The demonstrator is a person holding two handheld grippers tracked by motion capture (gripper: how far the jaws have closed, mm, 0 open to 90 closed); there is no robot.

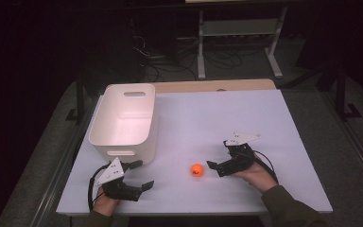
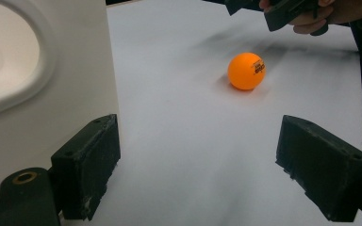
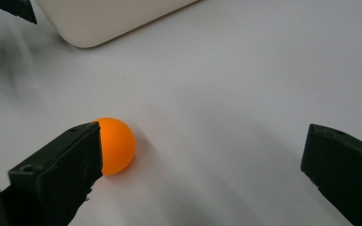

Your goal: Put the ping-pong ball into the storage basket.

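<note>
The ball [image 1: 197, 170] sits on the white table [image 1: 227, 118], out in the open near the front edge, between the two grippers. The right gripper [image 1: 212, 165] is down low beside it, jaws wide apart, tips aimed at the ball and just short of it. In the right gripper view the ball [image 3: 115, 146] lies close by the left-hand jaw, partly tucked behind that jaw's tip, not between the pair; whether it touches I can't tell. The other jaw stands well off to the far side with bare table between. The left gripper [image 1: 141, 175] waits near the front corner, just by the bin [image 1: 123, 118], jaws spread too and holding nothing. In its view the ball [image 2: 246, 70] rests ahead of the gap, well beyond both jaws, with the bin [image 2: 75, 70] wall running along the left-hand jaw.
</note>
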